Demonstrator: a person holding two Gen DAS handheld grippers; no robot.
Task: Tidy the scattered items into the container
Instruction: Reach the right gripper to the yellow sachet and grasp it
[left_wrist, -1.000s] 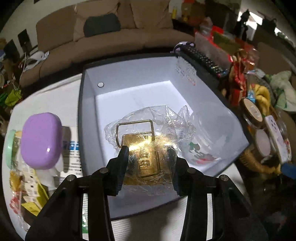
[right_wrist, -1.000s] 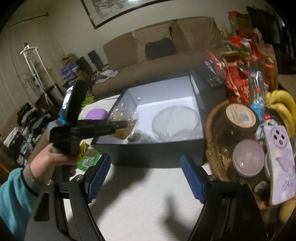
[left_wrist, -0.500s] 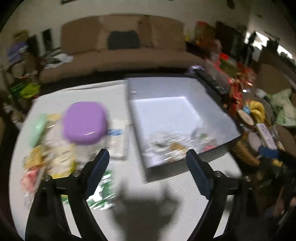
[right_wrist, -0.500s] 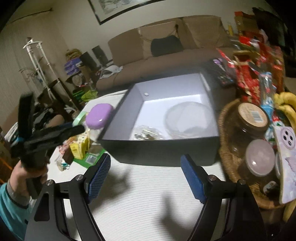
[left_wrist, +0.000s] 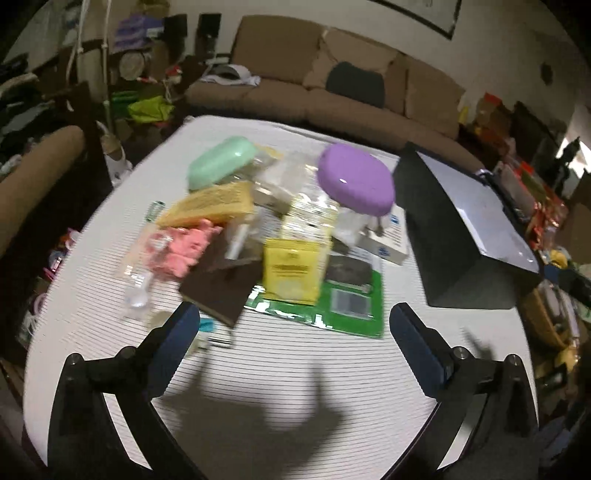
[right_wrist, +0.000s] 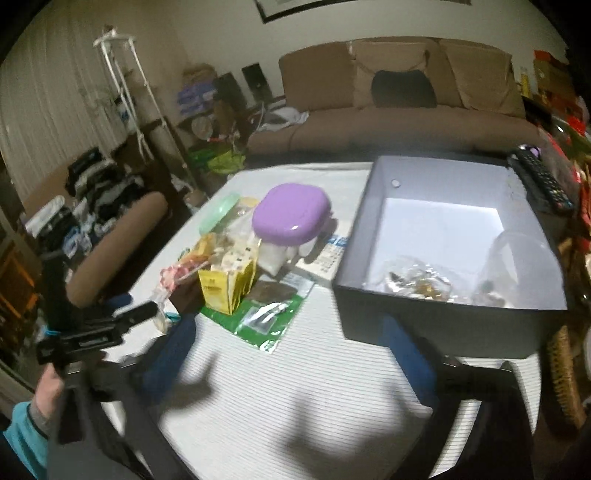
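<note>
My left gripper (left_wrist: 293, 334) is open and empty above the white table, just short of a heap of scattered items: a brown wallet (left_wrist: 221, 284), a yellow packet (left_wrist: 293, 273), a green card (left_wrist: 347, 310), a pink bag (left_wrist: 181, 247), a purple case (left_wrist: 354, 184) and a mint case (left_wrist: 221, 162). The dark box (left_wrist: 454, 243) stands to the right. My right gripper (right_wrist: 291, 354) is open and empty in front of the box (right_wrist: 443, 325), which holds a cellophane-wrapped item (right_wrist: 417, 282). The heap (right_wrist: 229, 280) lies left of the box.
A wicker basket (right_wrist: 561, 373) with jars stands right of the box. A remote (right_wrist: 541, 181) lies behind the box. A brown sofa (right_wrist: 388, 110) is beyond the table. A chair (right_wrist: 114, 251) stands at the table's left side.
My left gripper let go of the gold cellophane-wrapped item in the box, opened, and swung left to the heap. My right gripper turned slightly left.
</note>
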